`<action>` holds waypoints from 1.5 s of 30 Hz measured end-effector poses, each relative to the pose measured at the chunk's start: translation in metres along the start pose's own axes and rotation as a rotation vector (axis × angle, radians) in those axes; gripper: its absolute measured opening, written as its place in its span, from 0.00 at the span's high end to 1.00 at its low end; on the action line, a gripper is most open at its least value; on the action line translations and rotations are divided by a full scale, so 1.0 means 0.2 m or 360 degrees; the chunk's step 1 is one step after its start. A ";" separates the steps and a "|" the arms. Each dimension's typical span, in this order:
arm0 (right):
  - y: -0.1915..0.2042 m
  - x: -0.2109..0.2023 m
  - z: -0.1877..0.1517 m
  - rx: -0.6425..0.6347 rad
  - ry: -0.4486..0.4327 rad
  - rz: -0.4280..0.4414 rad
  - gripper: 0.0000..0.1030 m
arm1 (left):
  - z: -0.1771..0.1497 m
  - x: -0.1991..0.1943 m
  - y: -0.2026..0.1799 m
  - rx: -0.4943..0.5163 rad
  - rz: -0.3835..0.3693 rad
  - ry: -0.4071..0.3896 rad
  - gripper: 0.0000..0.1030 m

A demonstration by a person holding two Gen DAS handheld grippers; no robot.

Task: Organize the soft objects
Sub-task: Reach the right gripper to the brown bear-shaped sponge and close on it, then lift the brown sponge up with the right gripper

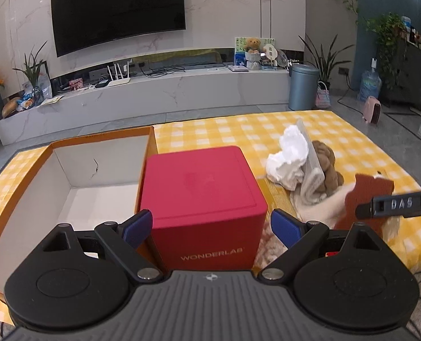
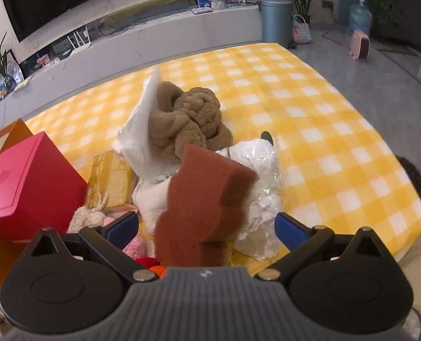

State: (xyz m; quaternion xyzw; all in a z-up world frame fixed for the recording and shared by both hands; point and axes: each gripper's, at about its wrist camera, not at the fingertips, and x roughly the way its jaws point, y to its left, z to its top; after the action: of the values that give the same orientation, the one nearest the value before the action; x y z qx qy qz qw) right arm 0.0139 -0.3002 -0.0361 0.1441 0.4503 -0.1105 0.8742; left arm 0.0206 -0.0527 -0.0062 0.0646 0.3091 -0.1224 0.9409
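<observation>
The table [image 2: 324,130] under my tongs wears a smooth yellow-and-white checked cover. At its near left corner sits a broad orange cardboard tray [image 1: 17,187] with plain white inner walls and floor; only my left view looks down into it, and it shows a hairline crack on the back wall. Just beside the tray's right wall stands a matte red cube box [image 1: 201,199], crisp-edged, with pale lettering on its front.

The soft things are heaped right of the box, toward the middle of the table. Biggest is a tan fleecy cloth [image 2: 187,119], twisted into fat coils. A stiff, crinkled white sheet [image 2: 142,130] leans up against its left side. A crumpled clear plastic wrap [image 2: 264,170], glossy and wrinkled, lies on its near right; my left view does not show it. A flat gold packet [image 2: 109,179] with fine print lies between the box and the heap. Only my right view catches the woolly cream, pink and red bits low at the near edge.

My left tongs [image 1: 210,224] are spread wide on either side of the red box, touching nothing. My right tongs [image 2: 207,227] are also apart; a porous brown sponge [image 2: 207,204] with stepped edges stands between them, and I cannot tell what carries it.
</observation>
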 end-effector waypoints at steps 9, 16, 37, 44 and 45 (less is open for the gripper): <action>-0.06 -0.01 -0.05 0.0143 0.0077 -0.0003 0.10 | -0.02 -0.04 0.02 0.0011 0.0002 -0.0008 0.00; -0.12 0.03 -0.11 0.0359 0.0285 0.0197 0.16 | -0.04 -0.07 0.03 0.0047 -0.0008 -0.0038 0.00; 0.22 -0.09 -0.23 -0.0586 0.0116 -0.0290 0.63 | -0.06 -0.03 0.05 0.0062 0.0047 0.0012 0.00; 0.18 -0.01 -0.16 -0.0412 0.0145 -0.0083 0.47 | -0.08 -0.01 0.05 0.0070 0.0046 0.0026 0.00; 0.16 0.00 -0.14 -0.0358 0.0137 -0.0046 0.47 | -0.08 -0.01 0.05 0.0074 0.0046 0.0028 0.00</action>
State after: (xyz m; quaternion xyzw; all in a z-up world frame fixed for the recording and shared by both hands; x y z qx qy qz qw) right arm 0.0022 -0.2599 -0.0466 0.0431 0.4992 -0.0657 0.8629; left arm 0.0129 -0.0401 -0.0167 0.0920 0.3135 -0.1152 0.9381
